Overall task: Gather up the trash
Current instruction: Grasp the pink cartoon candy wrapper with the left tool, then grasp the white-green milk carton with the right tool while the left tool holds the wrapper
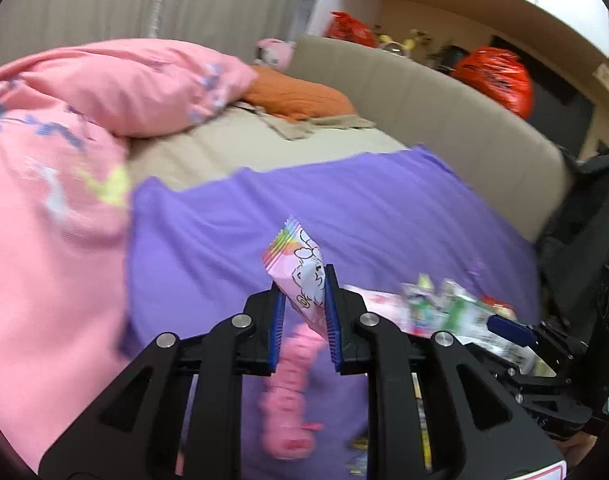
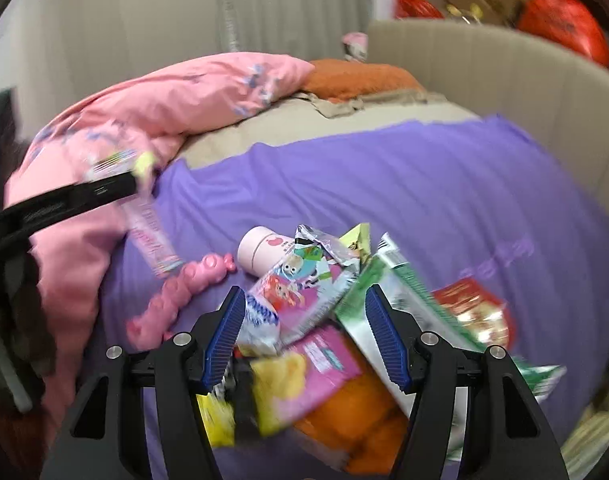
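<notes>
Trash wrapper (image 1: 300, 276) is clamped upright in our left tongs (image 1: 302, 300) above the purple blanket (image 1: 384, 208); we keep that grip firm while lowering our right tongs (image 2: 304, 332), spread apart, squarely over the wrapper pile (image 2: 324, 320) near the bed's foot edge.

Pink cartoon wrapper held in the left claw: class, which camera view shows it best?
The left wrist view: the pink cartoon wrapper stands sharp and close, pinched in the left claw. The right wrist view shows only a blurred strip of it hanging at the far left.
</notes>
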A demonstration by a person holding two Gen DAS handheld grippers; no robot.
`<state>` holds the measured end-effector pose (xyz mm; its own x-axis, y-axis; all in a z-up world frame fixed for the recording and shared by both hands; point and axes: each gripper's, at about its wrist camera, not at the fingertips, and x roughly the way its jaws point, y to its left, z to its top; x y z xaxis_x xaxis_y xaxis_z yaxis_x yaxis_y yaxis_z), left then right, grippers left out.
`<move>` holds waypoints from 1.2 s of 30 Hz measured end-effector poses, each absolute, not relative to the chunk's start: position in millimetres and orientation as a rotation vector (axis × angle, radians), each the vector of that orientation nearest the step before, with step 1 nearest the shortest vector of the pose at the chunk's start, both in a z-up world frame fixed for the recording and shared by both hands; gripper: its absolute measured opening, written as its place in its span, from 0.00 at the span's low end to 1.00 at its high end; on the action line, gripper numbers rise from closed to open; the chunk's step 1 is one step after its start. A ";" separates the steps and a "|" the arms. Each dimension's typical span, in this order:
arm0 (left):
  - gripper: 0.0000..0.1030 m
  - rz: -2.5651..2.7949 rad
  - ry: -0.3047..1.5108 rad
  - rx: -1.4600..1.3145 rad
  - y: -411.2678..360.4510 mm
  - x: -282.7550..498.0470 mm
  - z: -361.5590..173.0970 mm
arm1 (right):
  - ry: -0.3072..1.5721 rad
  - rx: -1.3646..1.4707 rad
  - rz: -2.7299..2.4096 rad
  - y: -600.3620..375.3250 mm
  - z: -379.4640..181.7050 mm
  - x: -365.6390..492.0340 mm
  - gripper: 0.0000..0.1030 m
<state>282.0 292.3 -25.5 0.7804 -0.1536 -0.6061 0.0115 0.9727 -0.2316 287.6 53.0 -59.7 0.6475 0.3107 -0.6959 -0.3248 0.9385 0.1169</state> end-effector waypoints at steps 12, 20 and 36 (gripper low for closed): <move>0.17 -0.135 0.690 -0.360 315.4 290.9 -35.5 | 0.722 -0.310 0.300 86.0 -60.8 299.2 0.54; 0.17 -0.217 0.726 -0.344 290.7 293.4 -40.6 | 0.925 -0.537 0.315 55.7 -88.5 308.0 0.54; 0.18 -0.376 0.810 -0.280 243.5 291.9 -56.5 | 0.893 -0.577 0.343 32.6 -64.4 309.1 0.54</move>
